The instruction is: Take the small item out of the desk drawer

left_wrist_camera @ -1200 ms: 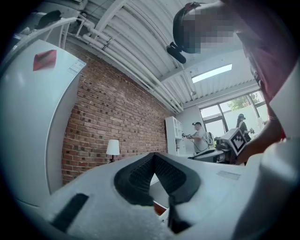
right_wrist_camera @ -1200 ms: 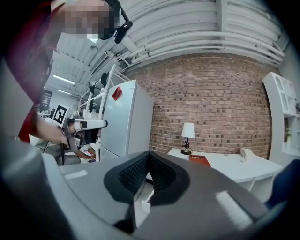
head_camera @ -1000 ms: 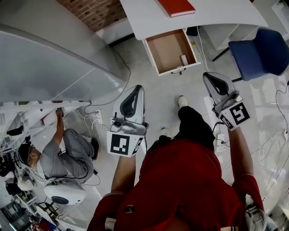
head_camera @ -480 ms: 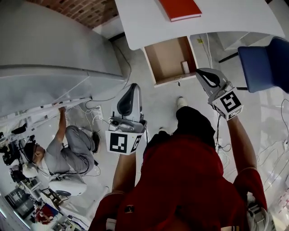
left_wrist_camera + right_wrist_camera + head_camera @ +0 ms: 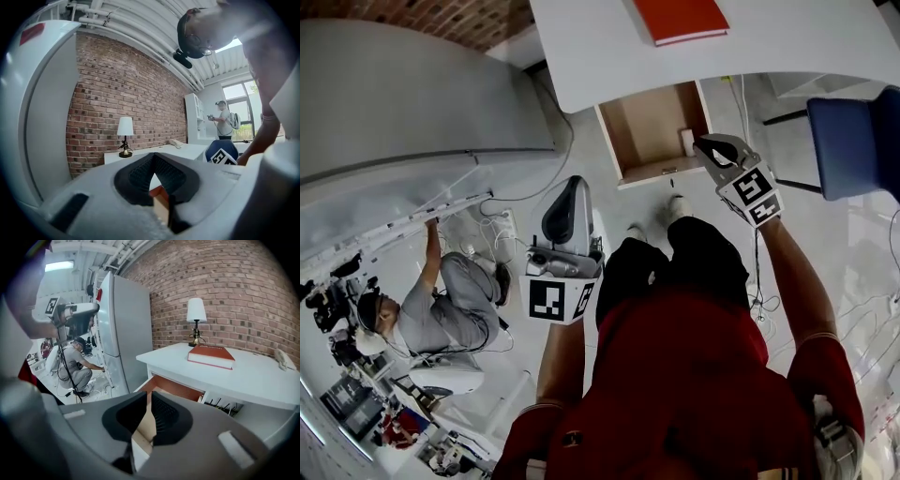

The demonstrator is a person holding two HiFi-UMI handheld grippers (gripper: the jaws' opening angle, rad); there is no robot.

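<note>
Under the white desk point(image 5: 600, 56) the wooden drawer point(image 5: 652, 127) is pulled out. A small white item point(image 5: 687, 141) stands upright at its right front corner. My right gripper point(image 5: 705, 142) hovers just right of that item, over the drawer's front edge. Its jaws are opening, a thin gap shows between the pads point(image 5: 159, 411), and nothing is between them. In the right gripper view point(image 5: 149, 394) the drawer point(image 5: 171, 386) lies straight ahead and the item is hidden. My left gripper point(image 5: 572, 183) hangs lower, over the floor left of the drawer, shut and empty point(image 5: 153, 157).
A red book point(image 5: 680, 19) lies on the desk, with a lamp point(image 5: 196, 319) at the back. A blue chair point(image 5: 858, 136) stands on the right and a grey refrigerator point(image 5: 394, 103) on the left. A person point(image 5: 441, 314) crouches on the floor among cables.
My right gripper has moved up and left to the drawer's right front corner, and a thin gap now shows between its jaws. The left gripper has barely shifted.
</note>
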